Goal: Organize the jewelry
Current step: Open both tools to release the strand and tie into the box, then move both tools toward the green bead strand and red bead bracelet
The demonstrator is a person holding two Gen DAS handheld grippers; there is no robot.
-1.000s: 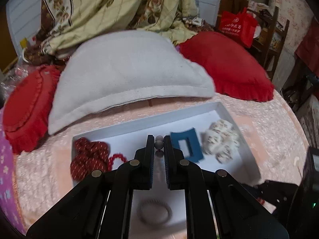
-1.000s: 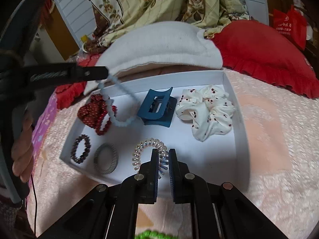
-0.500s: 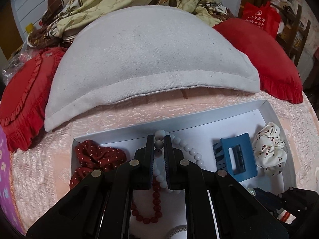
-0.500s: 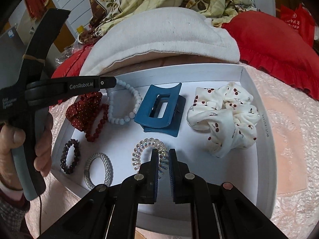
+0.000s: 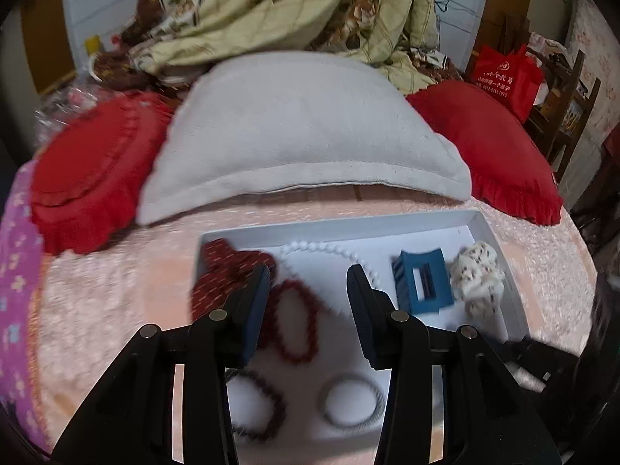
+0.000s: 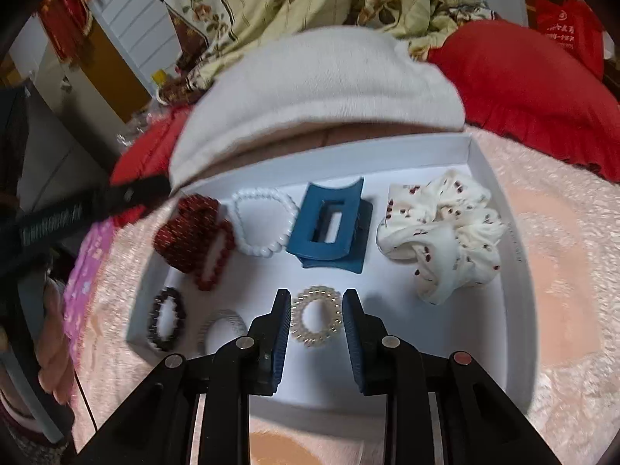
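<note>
A shallow white tray (image 6: 500, 209) sits on the pink bedspread (image 6: 558, 271) in front of a grey pillow (image 6: 317, 81), and everything in it looks light. The white bead bracelet (image 6: 263, 228) lies flat in the back row, between the red scrunchie (image 6: 186, 232) and the blue claw clip (image 6: 329, 228), just beside the clip and apart from it. I'd judge its beads hard and slick, the loop limp, so a pinch across one side of the strand should hold better than a squeeze on a single bead. The red bead bracelet (image 6: 213, 259) overlaps the scrunchie, so lifting either one could drag the other. The white scrunchie (image 6: 445, 232) is soft cloth and can be taken anywhere. The coil tie (image 6: 316, 317) in the front row looks springy and may squirm out of a light grip. A dark bracelet (image 6: 166, 323) and a grey band (image 6: 223, 327) lie at the front left.

The left gripper (image 5: 308, 283) hovers over the tray's left half, tilted down, jaws spread wide and empty. The right gripper (image 6: 316, 310) is held low at the front edge, its fingers parted either side of the coil tie, gripping nothing; whether they touch it I cannot tell.
</note>
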